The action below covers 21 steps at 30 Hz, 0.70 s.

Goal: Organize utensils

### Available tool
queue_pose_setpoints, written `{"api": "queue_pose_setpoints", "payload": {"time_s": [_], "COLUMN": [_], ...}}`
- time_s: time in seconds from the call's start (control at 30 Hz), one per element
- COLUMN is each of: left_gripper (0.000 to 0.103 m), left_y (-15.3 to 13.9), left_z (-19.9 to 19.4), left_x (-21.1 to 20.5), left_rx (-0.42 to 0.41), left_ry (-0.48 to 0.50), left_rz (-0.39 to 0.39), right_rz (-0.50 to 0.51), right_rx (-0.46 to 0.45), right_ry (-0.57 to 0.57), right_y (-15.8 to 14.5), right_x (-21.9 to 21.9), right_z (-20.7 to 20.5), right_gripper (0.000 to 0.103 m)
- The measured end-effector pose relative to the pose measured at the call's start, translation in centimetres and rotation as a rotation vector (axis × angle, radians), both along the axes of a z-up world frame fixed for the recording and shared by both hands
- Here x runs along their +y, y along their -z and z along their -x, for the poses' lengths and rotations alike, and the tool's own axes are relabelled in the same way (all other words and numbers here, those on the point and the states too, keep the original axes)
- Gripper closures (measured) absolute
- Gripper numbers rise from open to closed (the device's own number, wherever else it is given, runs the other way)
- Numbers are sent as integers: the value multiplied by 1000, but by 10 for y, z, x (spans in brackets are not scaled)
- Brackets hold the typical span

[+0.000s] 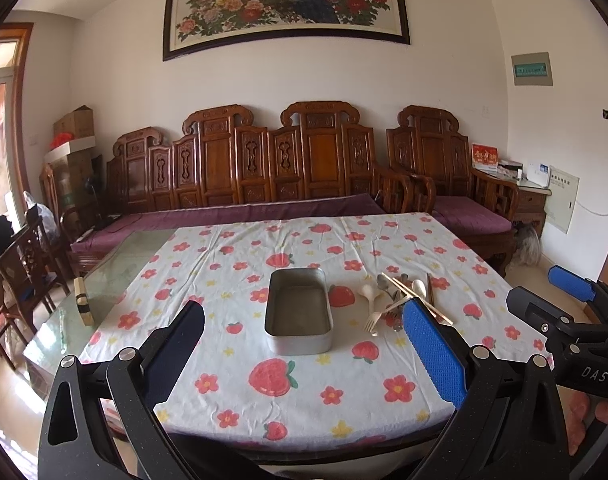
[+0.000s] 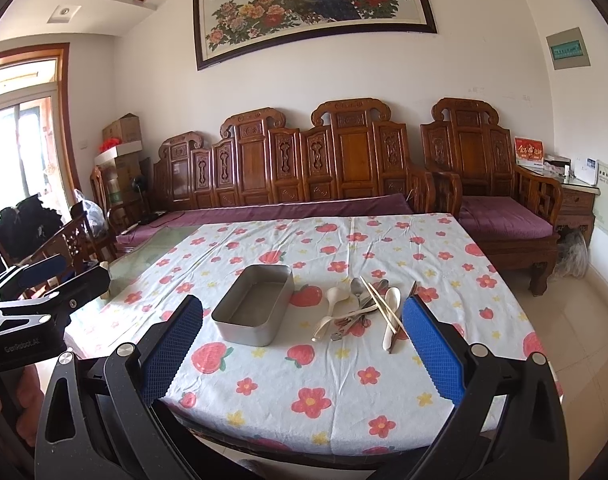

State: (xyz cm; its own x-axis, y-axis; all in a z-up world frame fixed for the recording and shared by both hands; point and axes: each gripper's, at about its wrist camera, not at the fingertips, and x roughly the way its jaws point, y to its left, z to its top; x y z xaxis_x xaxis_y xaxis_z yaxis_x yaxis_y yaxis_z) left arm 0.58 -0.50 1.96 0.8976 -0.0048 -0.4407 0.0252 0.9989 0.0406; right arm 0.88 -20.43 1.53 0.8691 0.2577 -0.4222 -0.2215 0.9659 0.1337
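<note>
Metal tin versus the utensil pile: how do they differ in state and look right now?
The metal tin is one empty grey box; the utensil pile is a jumble of white spoons, metal cutlery and chopsticks. The tin sits left, the pile right. Both rest on the floral tablecloth, untouched by either gripper.

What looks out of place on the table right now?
The utensils lie in a crossed heap beside the empty metal tin, chopsticks slanting over the spoons. Nothing looks spilled or broken.

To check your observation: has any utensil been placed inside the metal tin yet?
No, the metal tin is empty; the utensils lie piled on the tablecloth beside it.
</note>
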Motion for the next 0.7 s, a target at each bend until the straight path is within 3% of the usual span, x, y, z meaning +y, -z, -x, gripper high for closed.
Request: {"api": "queue_pose_setpoints", "payload": {"time_s": [0.53,0.7], "left_gripper": [6,6], "left_y": [54,69], "left_z": [-73,-97], "left_x": [-13,-22], "left_rx": [129,160], "left_ry": [110,140], "left_rz": [-11,-23], "right_rz": [80,147], "right_rx": [86,95], "right_ry": [-10,-13], "right_y": [43,58], "right_x": [-12,-21], "right_z": [-71,-97], "right_gripper": [13,18]}}
